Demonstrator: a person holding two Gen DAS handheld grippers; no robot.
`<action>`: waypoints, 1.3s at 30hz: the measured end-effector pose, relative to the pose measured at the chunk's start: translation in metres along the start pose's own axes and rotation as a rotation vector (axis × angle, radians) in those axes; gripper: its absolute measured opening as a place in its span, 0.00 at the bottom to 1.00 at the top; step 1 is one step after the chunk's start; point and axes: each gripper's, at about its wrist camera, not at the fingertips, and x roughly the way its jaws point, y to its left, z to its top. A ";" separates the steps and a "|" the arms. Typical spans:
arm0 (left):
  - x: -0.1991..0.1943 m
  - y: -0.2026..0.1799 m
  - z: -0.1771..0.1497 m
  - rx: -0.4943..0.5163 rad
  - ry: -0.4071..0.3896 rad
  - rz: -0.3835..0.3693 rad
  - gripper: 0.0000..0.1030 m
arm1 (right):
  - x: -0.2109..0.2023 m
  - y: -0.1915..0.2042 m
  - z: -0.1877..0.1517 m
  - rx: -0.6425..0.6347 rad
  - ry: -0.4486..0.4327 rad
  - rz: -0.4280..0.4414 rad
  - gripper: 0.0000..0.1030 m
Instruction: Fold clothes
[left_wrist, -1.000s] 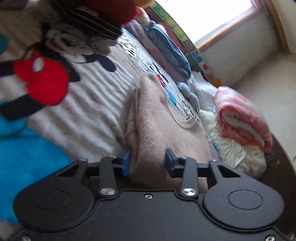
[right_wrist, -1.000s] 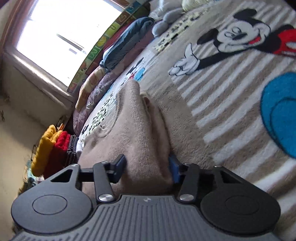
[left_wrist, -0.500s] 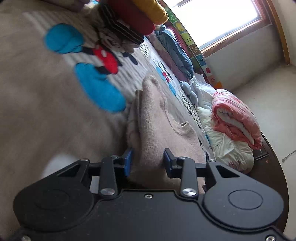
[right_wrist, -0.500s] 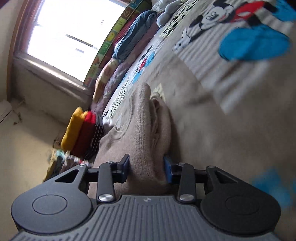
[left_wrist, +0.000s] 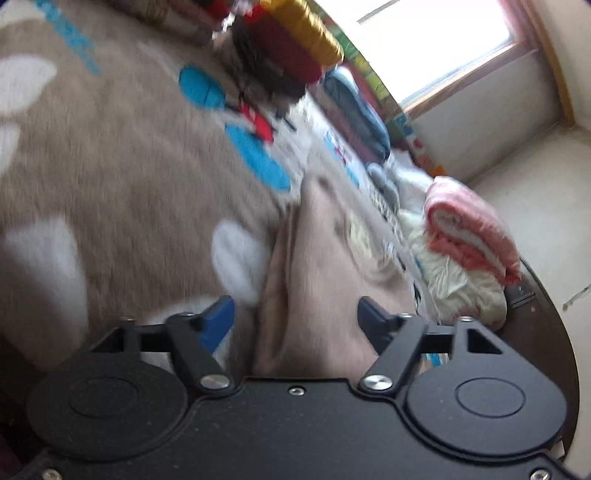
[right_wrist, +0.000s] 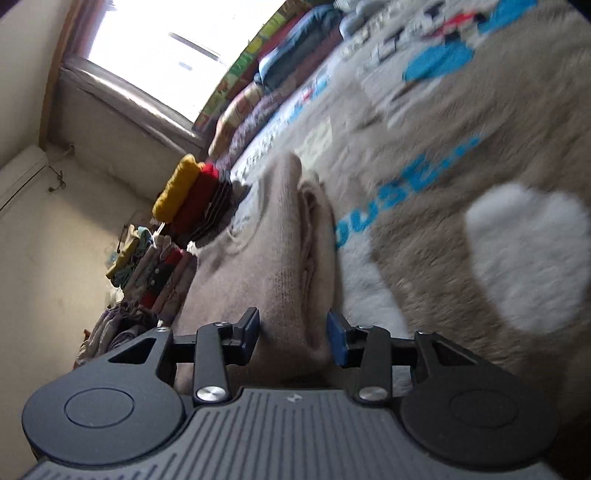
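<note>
While moving a folded beige sweater (right_wrist: 284, 258) over the cartoon blanket (right_wrist: 461, 258): right gripper (right_wrist: 293, 332) clamped on, left gripper (left_wrist: 297, 314) spread apart.

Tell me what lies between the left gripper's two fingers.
The folded beige sweater lies between the left gripper fingers, which stand spread wide of it with gaps either side. The left wrist view shows this.
</note>
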 end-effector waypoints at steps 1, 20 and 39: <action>0.003 0.001 0.003 0.001 -0.002 -0.007 0.72 | -0.004 0.001 0.000 -0.018 -0.011 -0.004 0.50; 0.078 -0.006 0.024 0.108 0.068 -0.087 0.48 | 0.090 -0.028 0.045 0.045 0.047 0.105 0.57; 0.107 -0.122 -0.002 0.163 0.194 -0.342 0.32 | -0.005 -0.059 0.066 0.192 -0.121 0.348 0.35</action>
